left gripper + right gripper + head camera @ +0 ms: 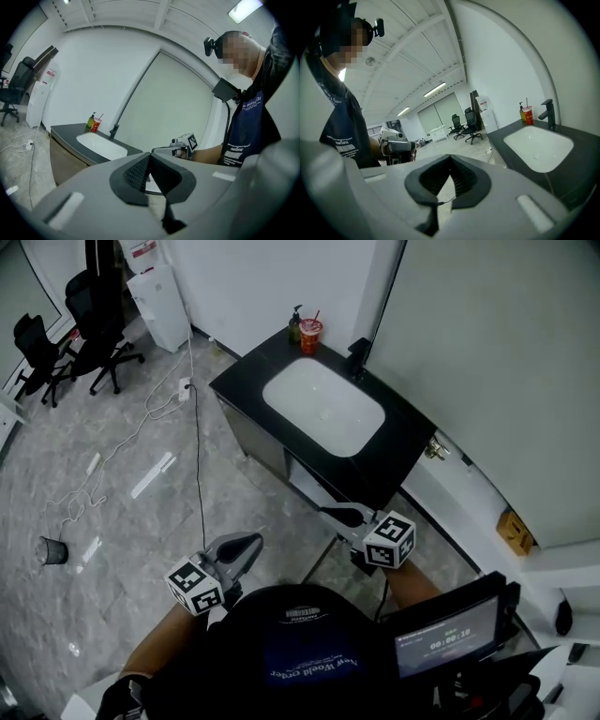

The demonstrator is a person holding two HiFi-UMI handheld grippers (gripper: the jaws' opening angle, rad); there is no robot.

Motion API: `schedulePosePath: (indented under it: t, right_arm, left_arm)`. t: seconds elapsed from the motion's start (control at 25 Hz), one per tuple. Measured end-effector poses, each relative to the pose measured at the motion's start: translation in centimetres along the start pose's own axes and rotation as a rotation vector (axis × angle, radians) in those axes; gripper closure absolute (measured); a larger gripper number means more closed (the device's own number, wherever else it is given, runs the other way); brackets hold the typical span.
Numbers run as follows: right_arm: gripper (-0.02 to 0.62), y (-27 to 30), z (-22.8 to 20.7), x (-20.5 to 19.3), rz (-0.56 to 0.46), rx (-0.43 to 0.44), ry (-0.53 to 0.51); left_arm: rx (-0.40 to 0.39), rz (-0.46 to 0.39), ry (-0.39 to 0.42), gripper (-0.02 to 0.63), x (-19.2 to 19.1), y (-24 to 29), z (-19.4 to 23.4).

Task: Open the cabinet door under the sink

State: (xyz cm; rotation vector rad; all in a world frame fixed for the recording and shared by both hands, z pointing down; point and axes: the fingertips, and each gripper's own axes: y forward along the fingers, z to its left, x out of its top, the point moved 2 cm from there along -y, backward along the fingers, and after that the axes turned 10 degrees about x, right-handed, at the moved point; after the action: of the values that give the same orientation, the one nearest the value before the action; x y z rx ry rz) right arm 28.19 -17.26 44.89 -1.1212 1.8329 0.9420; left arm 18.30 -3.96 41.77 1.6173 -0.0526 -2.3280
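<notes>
Head view is showing the left gripper and right gripper, jaws together and empty, hovering well apart from the cabinet door, which is apparently sitting closed beneath the tabletop's front edge. Advice: be parting one pair before reaching the door's edge.

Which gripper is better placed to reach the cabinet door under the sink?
Likely the right gripper: its shut tips sit near the cabinet front at its near end, while the left gripper is farther from it.
</notes>
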Motion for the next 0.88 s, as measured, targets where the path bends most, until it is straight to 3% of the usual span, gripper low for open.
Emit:
schedulePosePath:
  t: [0.24,0.44,0.6,0.88]
  right_arm:
    - [0.594,-1.2,-0.5,-0.1,-0.027,-0.035,-0.007]
    - [0.594,0.6,-0.8,0.5,-0.056,-0.099,-0.006]
    - [0.594,3.4,-2.1,2.0,-0.108,-0.199,0.014]
    - [0.594,9.6,-3.0,5.8,-0.245,-0.372,0.073]
  left_arm:
    - [-0.025,-0.024,0.052,0.604,1.7,1.4,-0.4]
    - [-0.072,-0.014,0.042,0.605,2.8,0.7,3.1]
    - [-0.16,0.021,0.039,0.604,4.0,0.6,7.8]
    - [-0.338,0.093,0.102,0.604,8.7,-1.4,14.7]
